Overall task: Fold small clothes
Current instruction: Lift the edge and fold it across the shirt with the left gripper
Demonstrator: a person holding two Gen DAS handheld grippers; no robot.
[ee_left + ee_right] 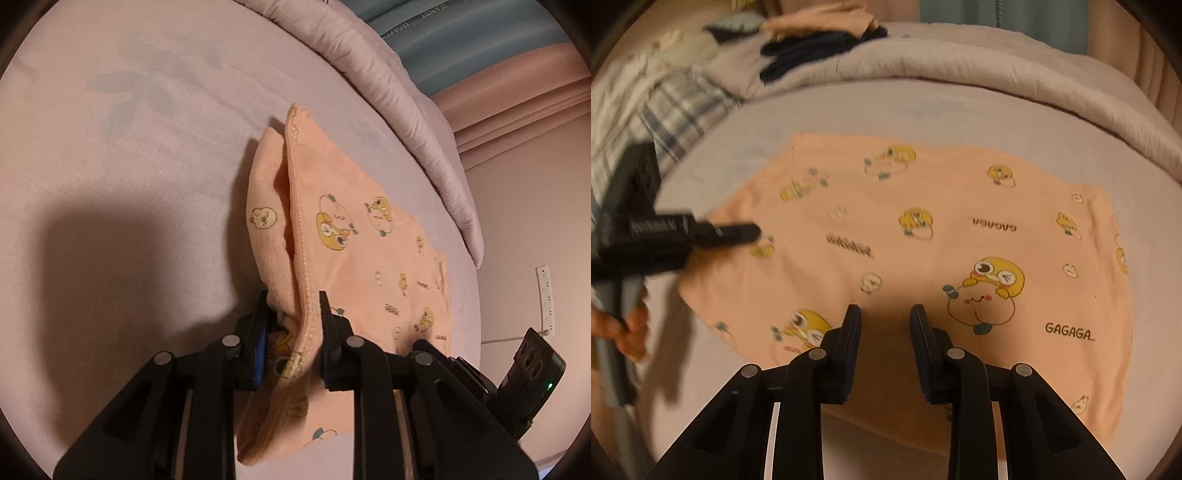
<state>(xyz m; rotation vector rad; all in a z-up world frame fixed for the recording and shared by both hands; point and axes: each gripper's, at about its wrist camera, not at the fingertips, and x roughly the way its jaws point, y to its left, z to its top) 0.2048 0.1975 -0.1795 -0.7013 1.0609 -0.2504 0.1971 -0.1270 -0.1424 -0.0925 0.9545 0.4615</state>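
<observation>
My left gripper (pixel 293 301) pinches the peach garment's (pixel 923 236) hem on the bed (pixel 129 166); my right gripper (pixel 885 314) hovers slightly parted, empty. A loose pinch could drop the fold.

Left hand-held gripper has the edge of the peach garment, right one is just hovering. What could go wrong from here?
1. The left hand-held gripper pinches only a bunched hem of the peach garment; it may slip out mid-fold.
2. The right hand-held gripper is open above the cloth, pinning nothing, so the garment may drag across the bed sheet.
</observation>
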